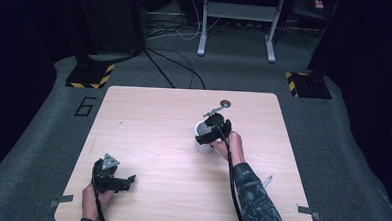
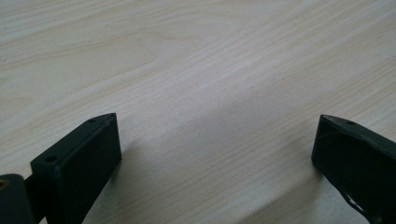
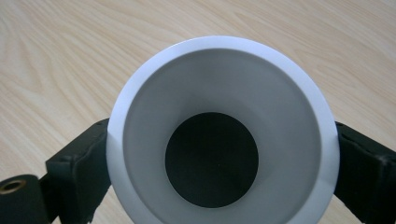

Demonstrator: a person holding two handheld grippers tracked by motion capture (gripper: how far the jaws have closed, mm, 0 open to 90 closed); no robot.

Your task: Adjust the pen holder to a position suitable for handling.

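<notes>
Gripping a white cup [image 3: 219,84] between my right tongs' [image 3: 219,154] jaws, mid-table [image 1: 148,118]; left tongs [image 2: 217,140] spread wide, empty, low over bare wood; spoon [image 1: 217,108] beyond the cup

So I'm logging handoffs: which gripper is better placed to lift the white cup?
Right. The right gripper has its jaws on either side of the white cup; the left gripper is open, far off.

We count one white cup [image 1: 203,136], one metal spoon [image 1: 216,109] beyond it, two tools, left [image 1: 123,180] and right [image 1: 214,127], on one wooden counter [image 1: 158,134].
</notes>
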